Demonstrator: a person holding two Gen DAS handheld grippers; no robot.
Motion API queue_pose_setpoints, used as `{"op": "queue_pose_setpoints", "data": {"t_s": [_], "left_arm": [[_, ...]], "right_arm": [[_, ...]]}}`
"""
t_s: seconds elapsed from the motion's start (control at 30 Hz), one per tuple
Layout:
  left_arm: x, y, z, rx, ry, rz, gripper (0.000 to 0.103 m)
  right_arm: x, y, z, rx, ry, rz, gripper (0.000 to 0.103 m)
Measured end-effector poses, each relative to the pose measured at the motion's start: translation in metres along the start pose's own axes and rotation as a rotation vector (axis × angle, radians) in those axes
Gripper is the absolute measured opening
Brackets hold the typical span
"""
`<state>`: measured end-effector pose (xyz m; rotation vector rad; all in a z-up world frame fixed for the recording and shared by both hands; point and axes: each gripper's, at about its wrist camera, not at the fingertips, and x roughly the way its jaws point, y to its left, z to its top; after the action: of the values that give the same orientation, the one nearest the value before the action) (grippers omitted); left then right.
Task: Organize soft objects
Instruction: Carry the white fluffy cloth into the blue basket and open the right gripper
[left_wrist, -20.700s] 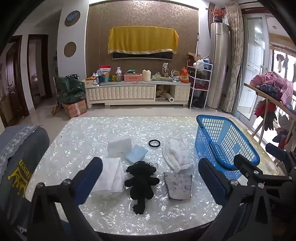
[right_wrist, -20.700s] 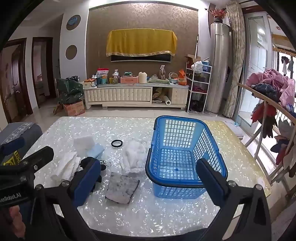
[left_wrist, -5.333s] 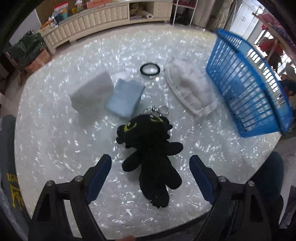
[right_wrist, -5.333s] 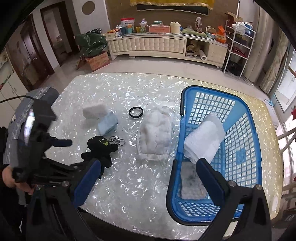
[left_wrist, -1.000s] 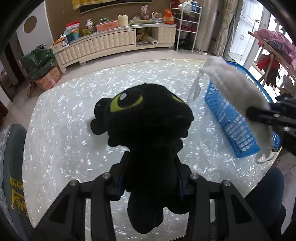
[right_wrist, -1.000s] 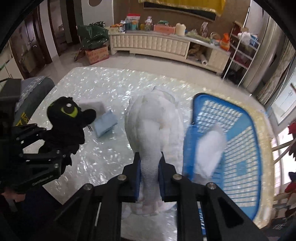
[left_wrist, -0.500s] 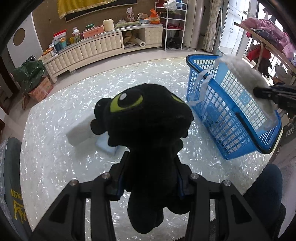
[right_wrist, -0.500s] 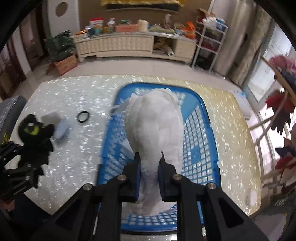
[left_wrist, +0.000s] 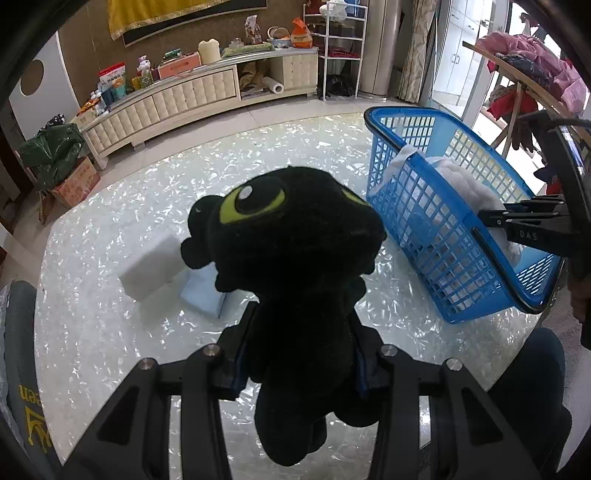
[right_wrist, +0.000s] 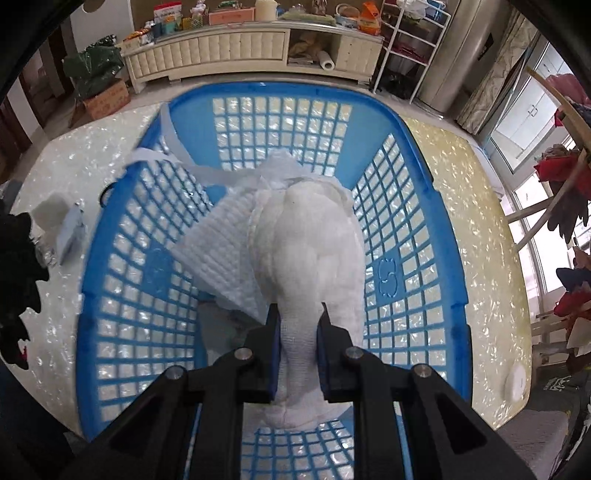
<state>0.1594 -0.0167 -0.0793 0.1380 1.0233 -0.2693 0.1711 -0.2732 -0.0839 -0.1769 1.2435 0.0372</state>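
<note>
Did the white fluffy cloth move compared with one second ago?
Yes. The right tongs carried the white fluffy cloth from above the table to inside the blue basket.

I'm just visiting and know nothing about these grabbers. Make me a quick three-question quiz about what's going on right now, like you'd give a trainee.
1. True or false: the left gripper is clamped on the black plush toy.
2. Multiple choice: the white padded cloth in the right gripper is (A) flat on the table, (B) over the inside of the blue basket, (C) on the floor.
3. Fill in: two items lying on the table are a white sponge block and a light ____ cloth.

Key: 1 true; 2 B; 3 blue.
</note>
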Motion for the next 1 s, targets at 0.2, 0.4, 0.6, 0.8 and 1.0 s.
{"op": "queue_pose_setpoints", "data": {"t_s": [0.2,0.4,0.6,0.8,1.0], "left_arm": [[0.005,0.0,0.0,0.006,0.013,0.0,0.041],[0.009,-0.003,0.002,0.008,0.02,0.004,0.041],[0.008,-0.005,0.002,0.02,0.017,-0.006,0.041],[-0.003,-0.005,0.003,0.027,0.0,0.004,0.041],[-0.017,-0.014,0.016,0.057,-0.022,0.013,0.041]], "right_arm": [[0.011,-0.009,-0.002,0.005,0.035,-0.026,0.015],[0.017,-0.006,0.0,-0.03,0.075,-0.024,0.02],[0.007,0.008,-0.003,-0.061,0.082,-0.016,0.059],[-0.036,0.028,-0.011,-0.09,-0.045,-0.123,0.103],[-0.077,0.018,-0.021,-0.048,-0.153,-0.131,0.103]]}}
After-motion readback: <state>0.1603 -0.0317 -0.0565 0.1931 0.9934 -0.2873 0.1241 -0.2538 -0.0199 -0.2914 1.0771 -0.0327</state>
